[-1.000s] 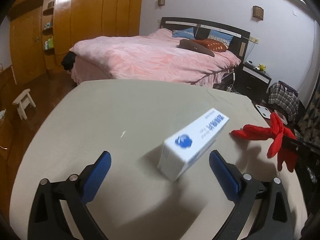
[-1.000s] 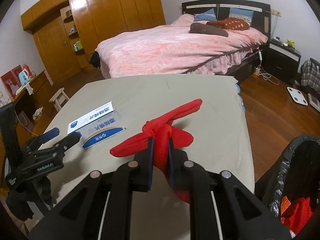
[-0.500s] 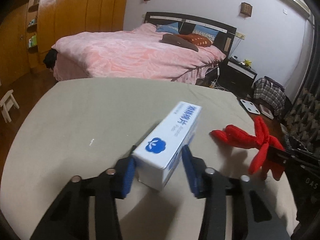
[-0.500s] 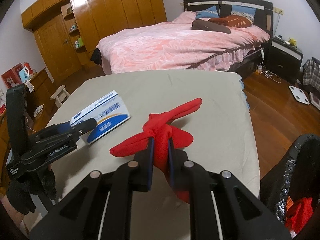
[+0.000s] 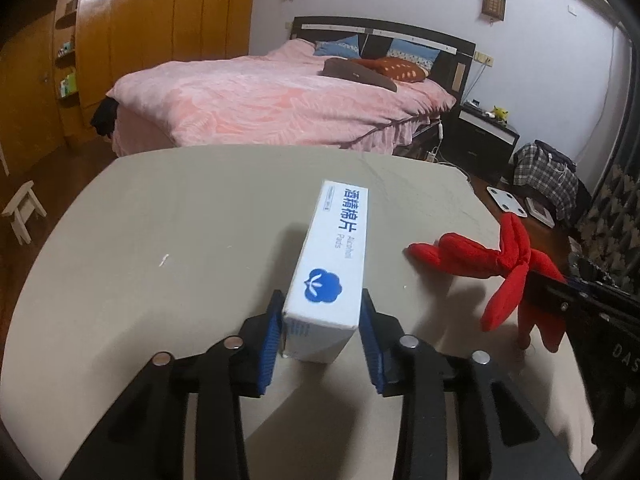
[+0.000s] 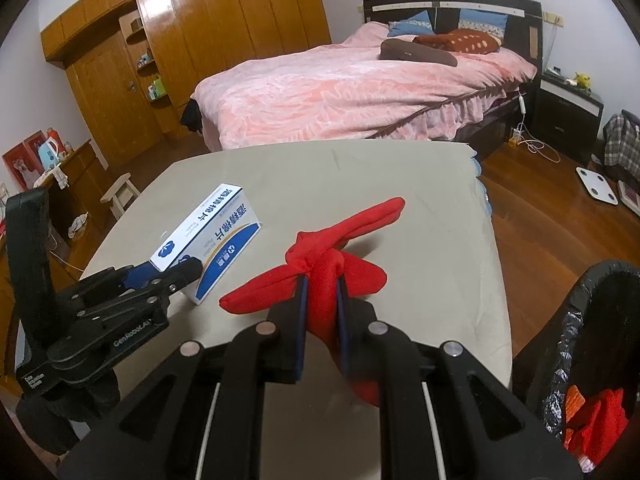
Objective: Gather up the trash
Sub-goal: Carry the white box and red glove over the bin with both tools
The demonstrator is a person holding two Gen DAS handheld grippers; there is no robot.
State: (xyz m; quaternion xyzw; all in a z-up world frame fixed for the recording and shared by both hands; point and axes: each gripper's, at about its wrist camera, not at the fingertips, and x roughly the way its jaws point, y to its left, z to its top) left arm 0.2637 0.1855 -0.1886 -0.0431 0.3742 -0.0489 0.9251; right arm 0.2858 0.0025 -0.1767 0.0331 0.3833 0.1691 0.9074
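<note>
A white and blue alcohol pads box point(image 5: 334, 264) is held between the blue pads of my left gripper point(image 5: 320, 316), tilted up off the beige table point(image 5: 160, 220). It also shows in the right wrist view point(image 6: 216, 240), with the left gripper point(image 6: 168, 272) shut on its near end. My right gripper point(image 6: 322, 296) is shut on a knotted red cloth point(image 6: 340, 248), held just above the table. The cloth also shows in the left wrist view point(image 5: 480, 256). A black-lined trash bin point(image 6: 592, 352) with red scraps inside stands at the table's right.
A pink bed point(image 5: 280, 100) stands behind the table. A black nightstand point(image 5: 484, 136), a white scale point(image 6: 600, 184) and plaid clothes point(image 5: 548, 176) are on the wooden floor at the right. A small white stool point(image 5: 22, 208) is at the left.
My left gripper closed on the box, turned it end-on and lifted its near end off the table. My right gripper kept its hold on the red cloth, almost still.
</note>
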